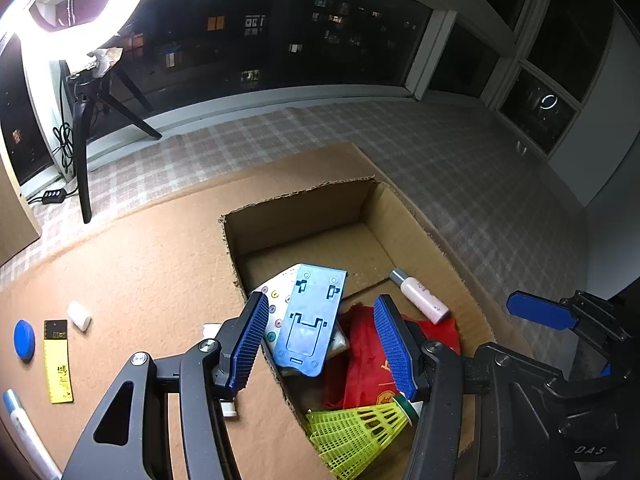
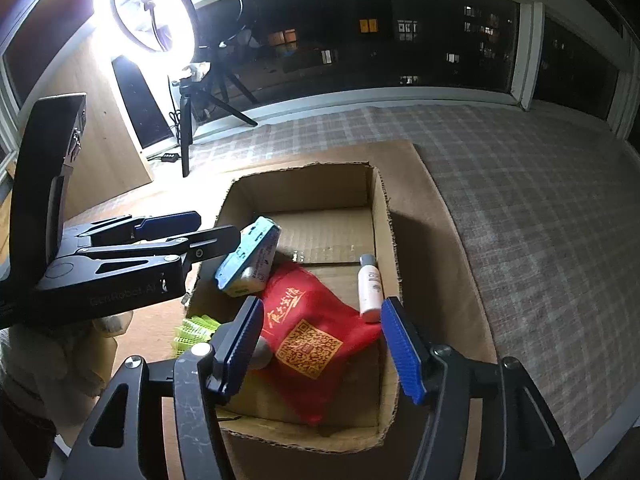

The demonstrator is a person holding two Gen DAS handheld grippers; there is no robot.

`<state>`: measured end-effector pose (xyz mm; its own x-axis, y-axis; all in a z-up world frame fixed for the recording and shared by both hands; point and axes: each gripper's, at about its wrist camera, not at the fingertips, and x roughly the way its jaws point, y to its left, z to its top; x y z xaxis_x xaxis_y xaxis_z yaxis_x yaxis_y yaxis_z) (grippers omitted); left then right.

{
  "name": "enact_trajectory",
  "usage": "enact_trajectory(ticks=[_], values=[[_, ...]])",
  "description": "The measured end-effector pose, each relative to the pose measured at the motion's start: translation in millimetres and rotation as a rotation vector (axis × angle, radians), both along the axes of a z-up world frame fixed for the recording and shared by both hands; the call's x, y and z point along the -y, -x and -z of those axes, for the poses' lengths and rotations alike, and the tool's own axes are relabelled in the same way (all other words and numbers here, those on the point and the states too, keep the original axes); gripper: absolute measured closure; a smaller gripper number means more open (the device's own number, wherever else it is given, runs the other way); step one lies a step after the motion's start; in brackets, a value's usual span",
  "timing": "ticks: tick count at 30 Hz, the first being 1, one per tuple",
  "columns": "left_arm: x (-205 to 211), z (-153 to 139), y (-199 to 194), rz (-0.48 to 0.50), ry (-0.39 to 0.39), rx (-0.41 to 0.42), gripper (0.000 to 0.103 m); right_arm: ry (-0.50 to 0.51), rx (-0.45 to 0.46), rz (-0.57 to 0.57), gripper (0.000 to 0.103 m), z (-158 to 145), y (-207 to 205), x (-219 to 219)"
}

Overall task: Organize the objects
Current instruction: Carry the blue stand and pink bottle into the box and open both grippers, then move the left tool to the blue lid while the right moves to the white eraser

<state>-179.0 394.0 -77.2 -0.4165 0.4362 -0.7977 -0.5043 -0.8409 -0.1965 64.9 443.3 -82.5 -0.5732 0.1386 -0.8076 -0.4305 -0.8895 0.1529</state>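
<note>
An open cardboard box (image 1: 304, 208) (image 2: 380, 216) sits on the brown mat. Inside lie a blue phone stand (image 1: 310, 320) (image 2: 248, 256) tilted on a white card, a red pouch (image 1: 368, 360) (image 2: 312, 332), a small white bottle (image 1: 424, 296) (image 2: 370, 282) and a yellow-green shuttlecock (image 1: 356, 432) (image 2: 192, 330). My left gripper (image 1: 320, 340) hovers open over the box, empty; it also shows in the right wrist view (image 2: 192, 228). My right gripper (image 2: 320, 344) is open and empty above the pouch; one of its fingers (image 1: 540, 312) shows at the right of the left wrist view.
On the mat left of the box lie a blue disc (image 1: 24, 340), a yellow ruler (image 1: 58, 360), a white eraser-like block (image 1: 79, 315) and a white tube (image 1: 24, 428). A ring light on a tripod (image 1: 84, 120) (image 2: 188, 120) stands at the back left. Checked cloth (image 1: 440, 152) surrounds the mat.
</note>
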Motion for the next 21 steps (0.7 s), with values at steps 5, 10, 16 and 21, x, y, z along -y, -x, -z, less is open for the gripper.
enact_trajectory(ticks=[5,10,16,21], values=[[11,-2,-5,-0.008,-0.001,0.006,0.044,0.030,-0.001,-0.005,0.045,2,1,7],[29,-5,-13,-0.024,0.000,0.014,0.044,0.049,-0.011,-0.012,0.045,3,3,17],[68,-13,-20,-0.078,-0.002,0.018,0.044,0.095,-0.047,-0.032,0.045,-1,10,35],[113,-17,-20,-0.149,0.014,0.021,0.044,0.101,-0.070,-0.065,0.045,-6,25,56]])
